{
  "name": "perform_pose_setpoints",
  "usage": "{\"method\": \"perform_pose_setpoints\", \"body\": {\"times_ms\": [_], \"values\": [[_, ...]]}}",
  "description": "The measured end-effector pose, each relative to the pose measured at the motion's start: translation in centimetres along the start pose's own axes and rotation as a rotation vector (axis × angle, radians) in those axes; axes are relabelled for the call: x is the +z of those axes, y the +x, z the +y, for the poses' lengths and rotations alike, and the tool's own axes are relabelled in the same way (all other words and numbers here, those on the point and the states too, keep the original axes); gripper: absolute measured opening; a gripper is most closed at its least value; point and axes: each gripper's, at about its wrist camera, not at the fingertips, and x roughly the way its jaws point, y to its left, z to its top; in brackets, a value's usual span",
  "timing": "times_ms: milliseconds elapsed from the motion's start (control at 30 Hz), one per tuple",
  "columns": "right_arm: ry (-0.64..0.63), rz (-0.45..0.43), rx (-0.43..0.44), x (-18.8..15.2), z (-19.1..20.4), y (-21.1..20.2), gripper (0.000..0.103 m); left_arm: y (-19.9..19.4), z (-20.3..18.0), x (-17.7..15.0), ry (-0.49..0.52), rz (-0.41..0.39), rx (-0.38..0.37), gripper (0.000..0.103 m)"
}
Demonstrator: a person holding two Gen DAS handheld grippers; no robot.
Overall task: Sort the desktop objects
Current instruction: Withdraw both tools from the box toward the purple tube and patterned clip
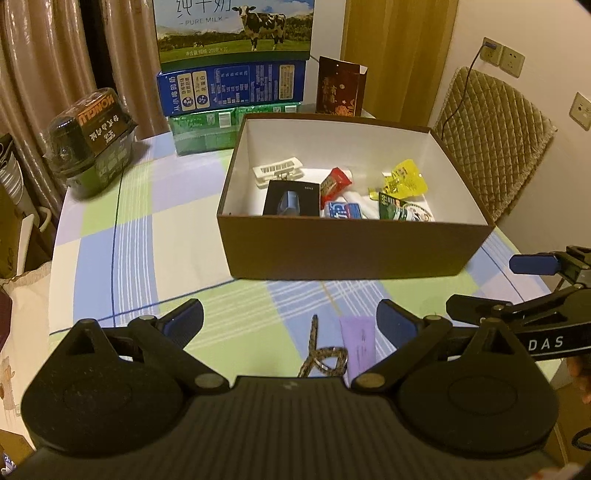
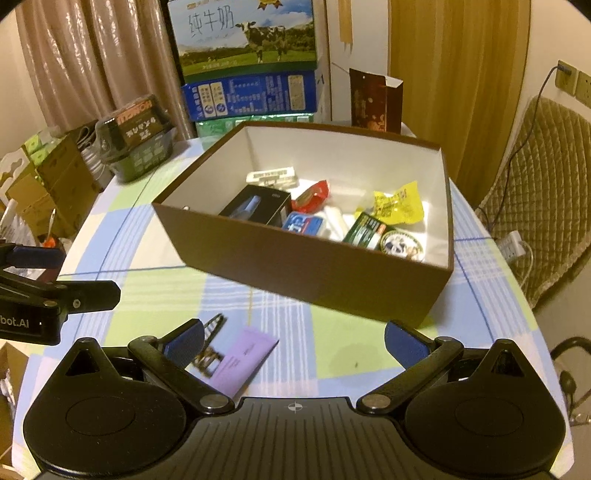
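With both the left gripper (image 1: 290,325) and right gripper (image 2: 293,341) spread wide and empty, the braided cord (image 1: 325,356) and purple card (image 1: 357,343) lie touching just before the brown box (image 1: 351,251), so one grab may drag both.

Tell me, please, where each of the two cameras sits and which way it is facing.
Left wrist: on the left gripper, looking forward over the checked table at the brown box; its open fingers show, and the right gripper enters at the right edge.
Right wrist: on the right gripper, facing the same box from further right; its open fingers show, the left gripper at the left edge.
Shared: the box, purple card, patterned cord, milk cartons.
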Motion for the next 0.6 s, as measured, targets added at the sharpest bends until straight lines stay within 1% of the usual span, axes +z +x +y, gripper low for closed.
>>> {"method": "perform_pose_setpoints", "body": {"times_ms": [600], "values": [[0.041,0.057,0.004,-2.9,3.0,0.5,0.101,-0.7,2.1,-3.7,0.014,0.057,-0.028,0.098]]}}
